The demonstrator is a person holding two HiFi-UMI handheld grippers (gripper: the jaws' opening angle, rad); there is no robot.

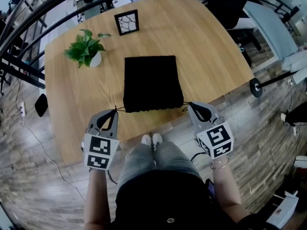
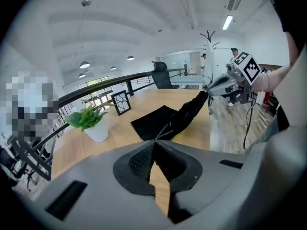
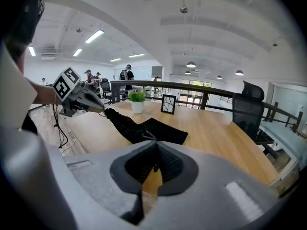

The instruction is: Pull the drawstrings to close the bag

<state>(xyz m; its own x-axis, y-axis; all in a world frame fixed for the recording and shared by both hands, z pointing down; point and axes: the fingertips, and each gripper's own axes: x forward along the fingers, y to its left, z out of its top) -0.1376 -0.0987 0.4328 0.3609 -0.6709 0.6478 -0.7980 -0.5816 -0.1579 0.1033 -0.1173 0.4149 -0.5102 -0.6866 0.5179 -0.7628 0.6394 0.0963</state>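
Observation:
A black drawstring bag (image 1: 152, 83) lies on the wooden table (image 1: 206, 51), its near edge gathered and lifted off the top. My left gripper (image 1: 115, 111) is shut on the left drawstring (image 1: 119, 109) at the bag's near left corner. My right gripper (image 1: 188, 104) is shut on the right drawstring (image 1: 185, 105) at the near right corner. Both strings run taut and short into the bunched mouth. In the left gripper view the string (image 2: 164, 131) leads from the closed jaws to the bag (image 2: 180, 119). In the right gripper view the string (image 3: 148, 136) does the same toward the bag (image 3: 129, 126).
A potted plant (image 1: 88, 49) stands at the table's back left and a small picture frame (image 1: 127, 22) at the back. The near table edge runs just under the grippers. The person's legs and shoes (image 1: 152, 139) are below it. A black office chair (image 1: 230, 4) stands beyond the far right corner.

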